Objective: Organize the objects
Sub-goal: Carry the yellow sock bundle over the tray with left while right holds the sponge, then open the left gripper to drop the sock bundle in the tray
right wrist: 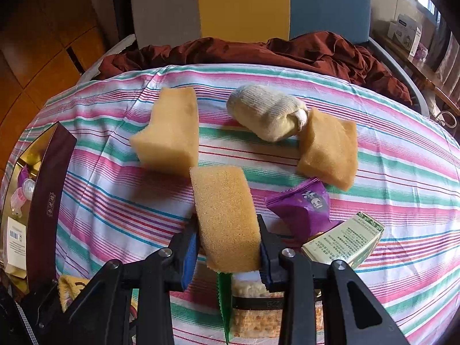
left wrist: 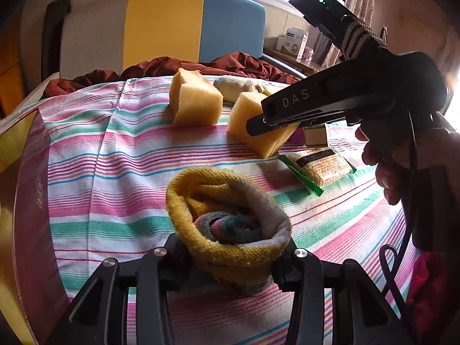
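Observation:
In the left wrist view my left gripper (left wrist: 231, 256) is shut on a rolled yellow sock bundle (left wrist: 227, 230), which has a striped sock tucked inside and is held just above the striped cloth. My right gripper (right wrist: 228, 247) is shut on a yellow sponge block (right wrist: 225, 215), its pads pressing both long sides. From the left wrist view that right gripper (left wrist: 252, 127) shows side-on, a hand around its grip, with the sponge (left wrist: 247, 109) lifted off the cloth. Two more sponges (right wrist: 169, 135) (right wrist: 330, 149) and a cream sock roll (right wrist: 264, 112) lie further back.
A dark maroon box (right wrist: 47, 189) with a gold inside stands open at the left edge. A purple snack packet (right wrist: 302, 204), a small printed carton (right wrist: 345, 238) and a green-edged cracker packet (right wrist: 253, 310) lie near my right gripper. A rumpled rust-red blanket (right wrist: 316, 51) borders the far side.

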